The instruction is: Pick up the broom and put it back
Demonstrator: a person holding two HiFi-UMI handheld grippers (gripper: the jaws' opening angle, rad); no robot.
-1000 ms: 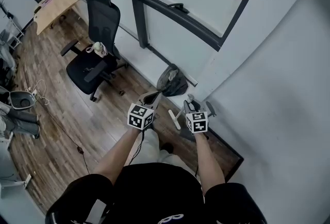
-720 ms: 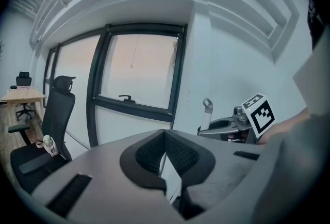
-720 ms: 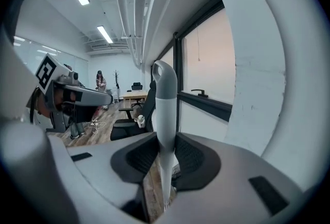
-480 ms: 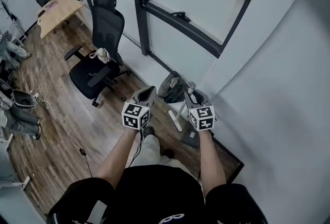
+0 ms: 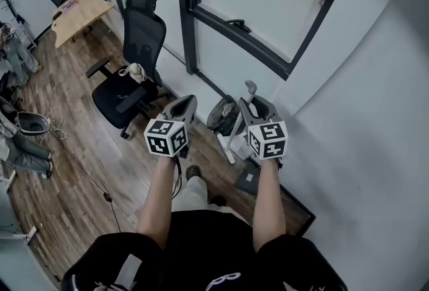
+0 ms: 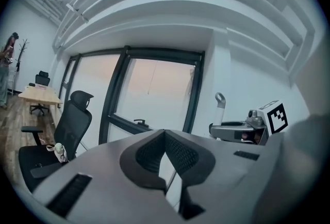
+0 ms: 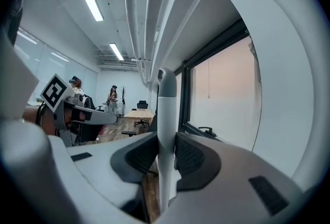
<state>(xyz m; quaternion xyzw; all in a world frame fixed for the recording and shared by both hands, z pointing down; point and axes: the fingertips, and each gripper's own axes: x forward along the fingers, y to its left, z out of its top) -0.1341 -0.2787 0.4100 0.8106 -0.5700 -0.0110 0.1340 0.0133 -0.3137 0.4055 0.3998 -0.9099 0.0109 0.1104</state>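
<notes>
The right gripper is clamping the broom by its white handle, both pads pressing on the shaft just below the grey top, which is standing nearly upright. The left gripper is riding beside it, jaws together on nothing. The handle's lower end is running down toward a dark grey mass by the wall; whether that is the head, I cannot tell. Carrying it well probably means holding the squeeze firm, keeping the shaft vertical and steering its top clear of the window frame, with the office chair further off.
</notes>
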